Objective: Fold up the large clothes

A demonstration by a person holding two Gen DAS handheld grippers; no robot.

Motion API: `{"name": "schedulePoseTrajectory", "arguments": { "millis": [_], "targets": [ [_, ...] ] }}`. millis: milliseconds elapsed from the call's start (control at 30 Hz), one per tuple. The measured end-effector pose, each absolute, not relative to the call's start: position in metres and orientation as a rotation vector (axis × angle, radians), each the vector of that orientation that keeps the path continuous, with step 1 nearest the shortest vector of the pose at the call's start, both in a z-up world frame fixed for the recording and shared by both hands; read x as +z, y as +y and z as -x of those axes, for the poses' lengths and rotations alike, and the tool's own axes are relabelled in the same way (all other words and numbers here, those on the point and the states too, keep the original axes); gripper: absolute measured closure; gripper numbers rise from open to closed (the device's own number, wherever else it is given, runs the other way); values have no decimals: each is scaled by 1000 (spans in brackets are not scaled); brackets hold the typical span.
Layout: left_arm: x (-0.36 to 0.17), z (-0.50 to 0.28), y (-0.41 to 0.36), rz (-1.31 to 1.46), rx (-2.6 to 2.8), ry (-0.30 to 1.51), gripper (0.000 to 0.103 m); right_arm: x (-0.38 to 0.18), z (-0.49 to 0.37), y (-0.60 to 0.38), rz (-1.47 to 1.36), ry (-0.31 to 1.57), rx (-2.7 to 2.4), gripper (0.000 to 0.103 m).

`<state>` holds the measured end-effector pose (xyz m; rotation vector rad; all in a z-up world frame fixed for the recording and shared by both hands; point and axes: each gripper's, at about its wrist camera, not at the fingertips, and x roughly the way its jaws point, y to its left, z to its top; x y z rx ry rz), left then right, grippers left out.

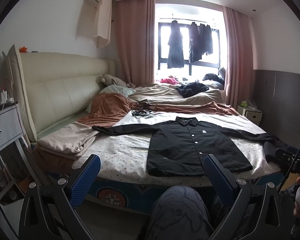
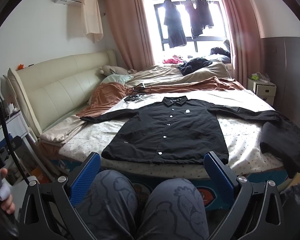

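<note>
- Left tongs (image 1: 152, 166) and right tongs (image 2: 152, 164) both gape wide and grip nothing, held back over the person's knees (image 2: 142, 200), short of the bed (image 2: 242, 138)
- The black shirt (image 2: 166, 134) lies flat, buttoned, sleeves spread, hem at the near edge: probably laid out ready for folding
- A folded dark garment (image 2: 284, 142) sits right of it
- Rumpled blankets (image 2: 170, 88) behind; curtained window (image 2: 190, 20)

Both wrist views face the bed (image 1: 130, 156) from its foot (low, near), sharing it.
</note>
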<state>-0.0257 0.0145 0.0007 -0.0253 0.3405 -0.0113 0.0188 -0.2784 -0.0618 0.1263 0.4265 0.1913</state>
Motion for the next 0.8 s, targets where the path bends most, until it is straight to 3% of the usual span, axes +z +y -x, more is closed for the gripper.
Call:
{"name": "schedulePoseTrajectory", "arguments": {
  "millis": [800],
  "targets": [
    [0, 32, 21, 36, -11, 335, 0, -62, -16, -276, -126, 423, 193, 0]
  ]
}}
